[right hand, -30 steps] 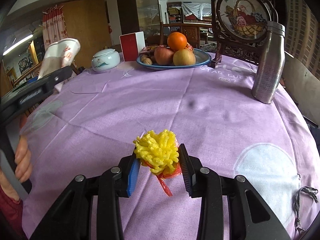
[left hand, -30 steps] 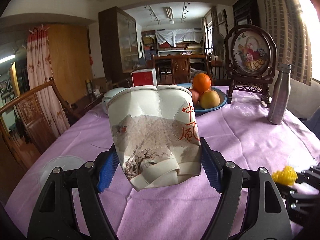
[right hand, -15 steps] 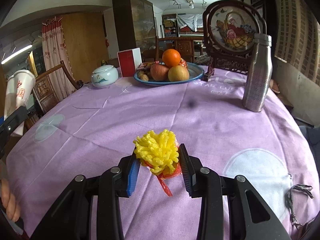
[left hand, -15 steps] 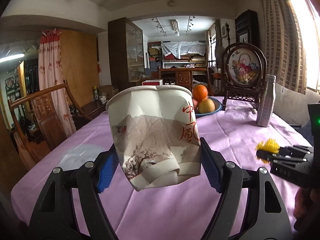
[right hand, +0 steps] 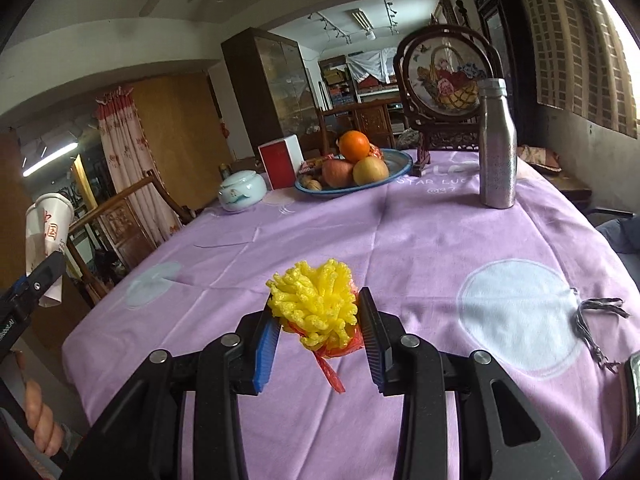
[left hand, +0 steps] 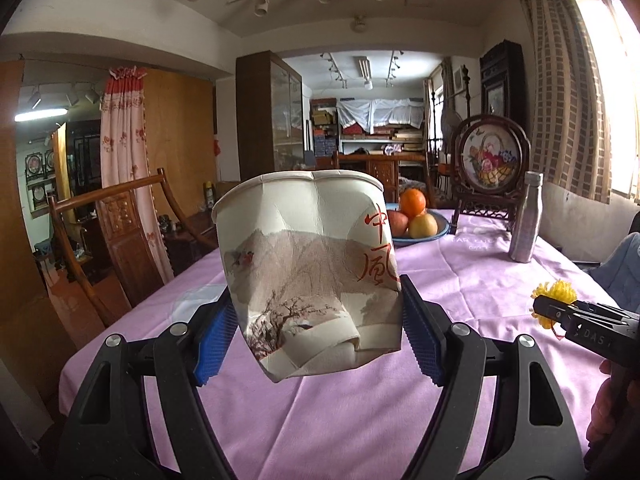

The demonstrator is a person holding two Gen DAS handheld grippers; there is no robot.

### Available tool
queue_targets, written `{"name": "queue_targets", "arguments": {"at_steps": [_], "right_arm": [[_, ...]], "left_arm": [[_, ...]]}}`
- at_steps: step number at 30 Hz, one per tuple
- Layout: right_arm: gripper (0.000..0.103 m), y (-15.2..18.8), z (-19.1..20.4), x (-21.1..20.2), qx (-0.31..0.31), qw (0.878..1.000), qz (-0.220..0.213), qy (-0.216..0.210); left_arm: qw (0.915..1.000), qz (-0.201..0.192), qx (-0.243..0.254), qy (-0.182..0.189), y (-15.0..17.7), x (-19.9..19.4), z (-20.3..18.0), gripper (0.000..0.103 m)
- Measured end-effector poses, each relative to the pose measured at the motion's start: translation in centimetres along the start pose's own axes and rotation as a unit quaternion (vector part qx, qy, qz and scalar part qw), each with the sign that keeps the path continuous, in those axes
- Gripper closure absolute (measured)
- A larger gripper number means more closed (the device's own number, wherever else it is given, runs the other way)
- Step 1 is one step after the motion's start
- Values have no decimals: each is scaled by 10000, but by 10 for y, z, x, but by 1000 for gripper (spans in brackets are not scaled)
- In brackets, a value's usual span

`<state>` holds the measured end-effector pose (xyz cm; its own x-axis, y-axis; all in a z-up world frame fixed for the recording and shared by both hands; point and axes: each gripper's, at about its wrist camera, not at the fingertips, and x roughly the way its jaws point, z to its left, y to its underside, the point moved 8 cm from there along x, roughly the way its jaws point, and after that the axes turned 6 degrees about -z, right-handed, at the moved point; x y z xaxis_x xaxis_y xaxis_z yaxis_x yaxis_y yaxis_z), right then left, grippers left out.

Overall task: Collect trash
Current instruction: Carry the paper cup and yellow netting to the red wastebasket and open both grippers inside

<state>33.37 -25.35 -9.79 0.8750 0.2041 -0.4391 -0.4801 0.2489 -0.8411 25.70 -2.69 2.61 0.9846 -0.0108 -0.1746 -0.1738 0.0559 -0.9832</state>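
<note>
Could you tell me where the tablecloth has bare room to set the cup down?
Bare cloth spans the middle, between the steel bottle and the white lidded jar, forward to the grey tassel. The far end is crowded: fruit plate, red box, framed embroidery.

Lilac-clothed table [right hand: 420, 240] bearing fruit plate [right hand: 402, 166], steel bottle [right hand: 497, 148], lidded jar [right hand: 242, 191].

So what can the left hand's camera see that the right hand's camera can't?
Only the left wrist view shows the mountain painting on the crumpled white paper cup clamped in the left gripper. Only the right wrist view shows the white lidded ceramic jar and red box. Both show the yellow foam fruit net, silver metal bottle and blue fruit plate.
</note>
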Motion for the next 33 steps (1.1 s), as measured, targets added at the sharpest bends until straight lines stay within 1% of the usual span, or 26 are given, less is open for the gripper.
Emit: {"name": "queue_targets", "arguments": {"at_steps": [3, 7, 9, 12, 14, 17, 20, 26, 30, 33], "right_arm": [[64, -5, 14, -23, -171, 9996, -206, -20], [63, -11, 35, -57, -535, 9970, -559, 75], [62, -13, 47, -71, -689, 9953, -674, 27], [62, -11, 63, -86, -892, 9935, -702, -60], [62, -6, 72, -96, -917, 9931, -718, -145], [62, 0, 79, -109, -928, 9926, -769, -173], [62, 12, 91, -127, -1077, 9902, -873, -163], [62, 29, 121, -155, -1242, 9866, -986, -395], [62, 46, 151, -174, -1349, 9836, -978, -697], [62, 58, 176, -186, -1383, 9811, -919, -995]], "left_arm": [[9999, -110, 36, -8, -3, -17, 0, 29], [9997, -227, 45, 17, -8, -37, -2, 29], [9997, -256, 22, 47, -10, -44, -3, 29], [9996, -267, -5, 119, -11, -57, -8, 29], [9996, -263, -21, 140, -9, -65, -10, 29], [9995, -298, -33, 136, -5, -80, -10, 29], [9994, -290, -90, 144, 0, -93, -5, 29], [9994, -302, -170, 18, 12, -124, 15, 29], [9992, -280, -259, -122, 20, -143, 36, 29], [9987, -208, -350, -301, 29, -159, 64, 29]]}}
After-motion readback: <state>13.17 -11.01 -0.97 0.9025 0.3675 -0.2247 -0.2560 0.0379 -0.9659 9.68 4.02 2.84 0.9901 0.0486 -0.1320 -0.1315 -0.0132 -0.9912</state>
